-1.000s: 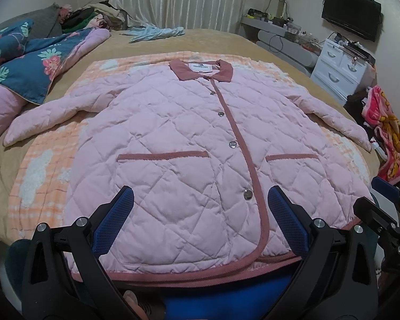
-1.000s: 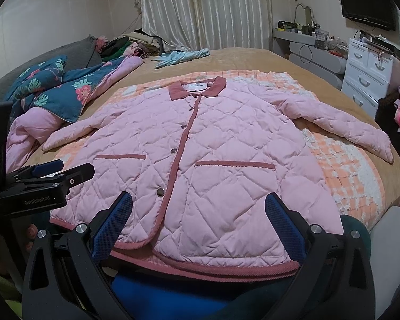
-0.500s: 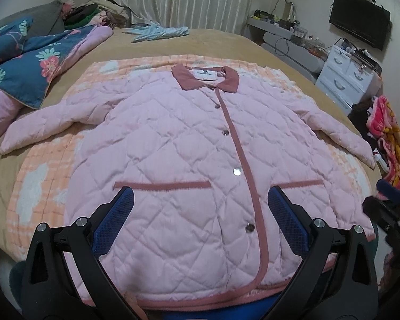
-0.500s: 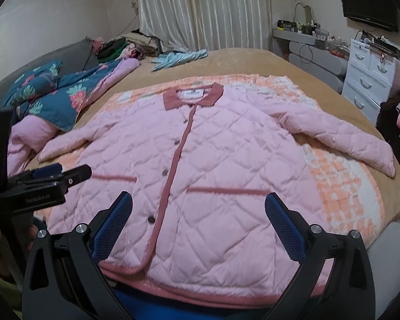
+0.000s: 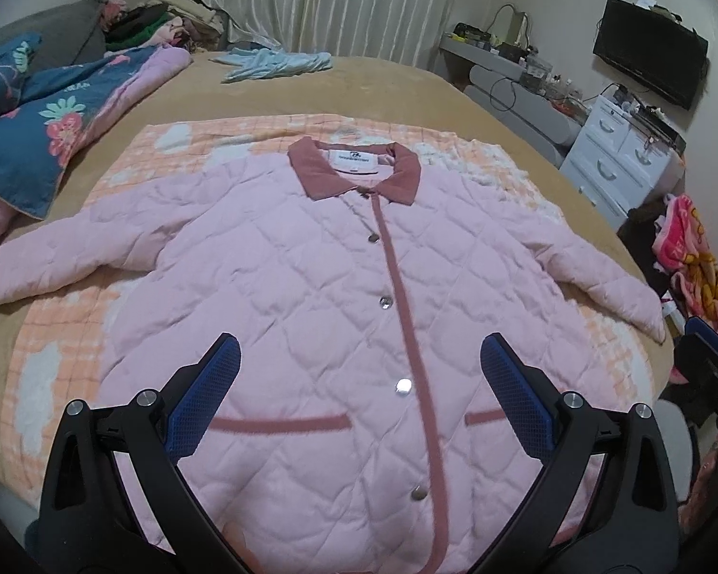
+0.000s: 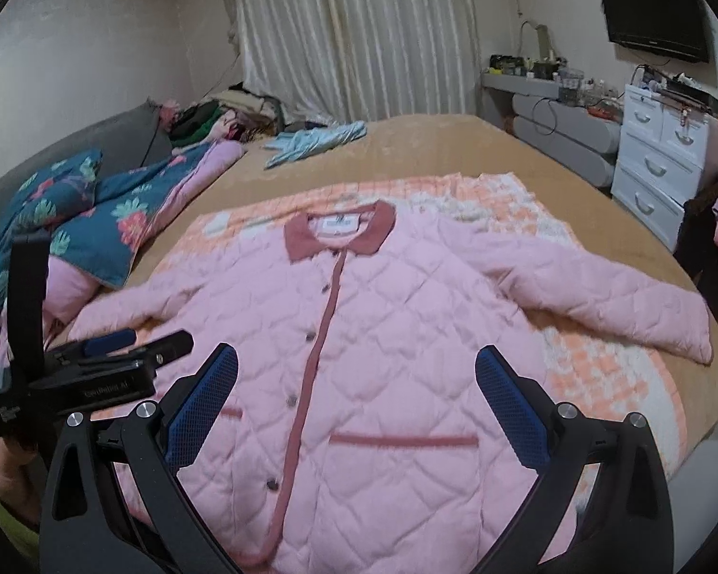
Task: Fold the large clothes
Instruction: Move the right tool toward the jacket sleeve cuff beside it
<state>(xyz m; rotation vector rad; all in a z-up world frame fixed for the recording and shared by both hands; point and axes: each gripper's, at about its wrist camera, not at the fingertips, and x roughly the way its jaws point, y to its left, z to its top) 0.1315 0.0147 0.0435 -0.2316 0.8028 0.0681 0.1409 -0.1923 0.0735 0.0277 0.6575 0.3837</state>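
Observation:
A pink quilted jacket [image 5: 311, 296] with a dusty-rose collar [image 5: 354, 170] lies flat and buttoned on the bed, both sleeves spread out. It also shows in the right wrist view [image 6: 383, 344]. My left gripper [image 5: 359, 382] is open and empty, hovering over the jacket's lower front. My right gripper [image 6: 356, 387] is open and empty over the lower front too. The left gripper shows at the left of the right wrist view [image 6: 119, 358].
An orange-and-white checked blanket [image 5: 62, 358] lies under the jacket on the tan bed [image 5: 383, 91]. A blue floral quilt [image 5: 48, 119] lies at the left, a light-blue garment [image 5: 273, 60] at the far end. White drawers [image 5: 622, 162] stand at the right.
Both grippers have moved forward over the jacket, from its hem towards its middle. Both stay open and empty. The jacket has not moved.

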